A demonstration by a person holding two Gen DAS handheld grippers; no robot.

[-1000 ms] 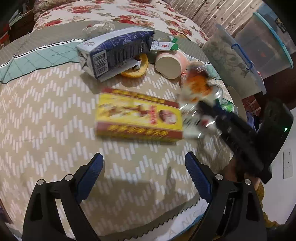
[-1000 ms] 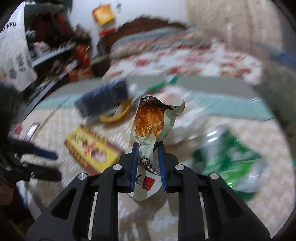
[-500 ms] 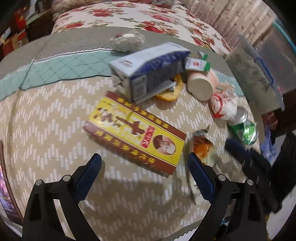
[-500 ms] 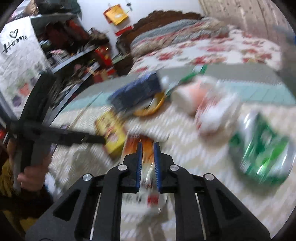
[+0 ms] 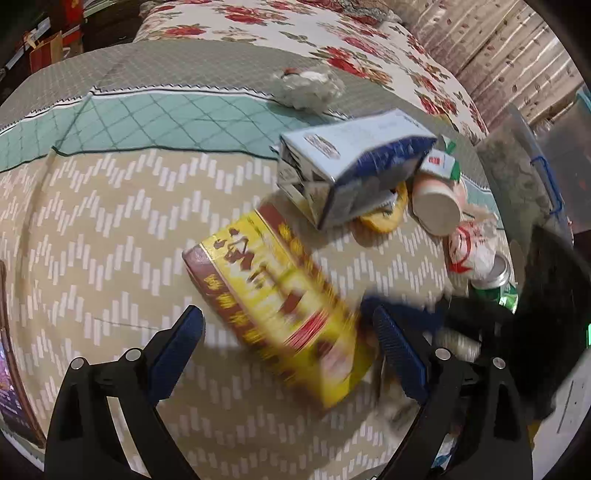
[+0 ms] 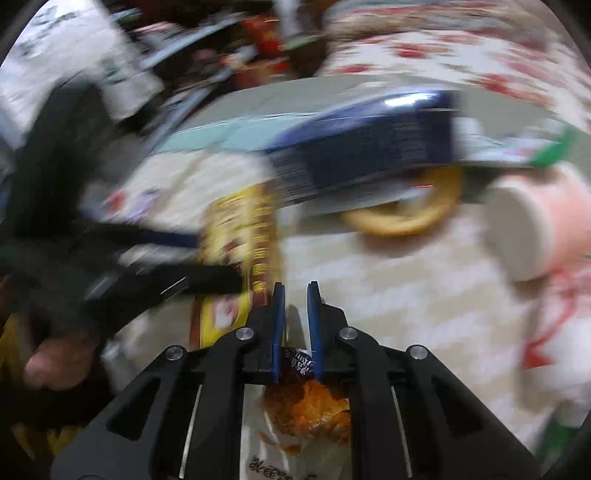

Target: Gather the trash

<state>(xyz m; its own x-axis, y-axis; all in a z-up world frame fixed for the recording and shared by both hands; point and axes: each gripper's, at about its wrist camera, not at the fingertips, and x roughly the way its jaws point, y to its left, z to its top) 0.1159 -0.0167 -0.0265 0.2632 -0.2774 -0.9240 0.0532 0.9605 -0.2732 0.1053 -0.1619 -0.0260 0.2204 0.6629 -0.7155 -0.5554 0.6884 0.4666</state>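
My left gripper [image 5: 288, 336] is open, and the near end of a yellow and red box [image 5: 273, 295] lies between its blue fingers [image 5: 181, 332] on the zigzag cloth. My right gripper [image 6: 295, 295] is shut on a snack wrapper [image 6: 306, 406] with an orange picture, which hangs down under the jaws. In the right wrist view the left gripper [image 6: 207, 258] straddles the yellow box [image 6: 240, 236], with a hand [image 6: 59, 362] behind it. Further back lie a blue carton [image 5: 351, 170], a paper cup [image 5: 436, 206], a red and white wrapper [image 5: 469, 251] and a green can [image 5: 495, 284].
A crumpled white wad [image 5: 306, 86] sits at the far side of the cloth. A yellow ring [image 5: 384, 218] is half under the carton. A clear plastic bin [image 5: 535, 177] stands at the right. A floral bedspread [image 5: 295, 22] lies beyond, and cluttered shelves [image 6: 221, 55] are at the back.
My right gripper swung the snack wrapper from over the table toward the near edge; the wrapper now hangs under the jaws. My left gripper turned and closed in around the yellow box.
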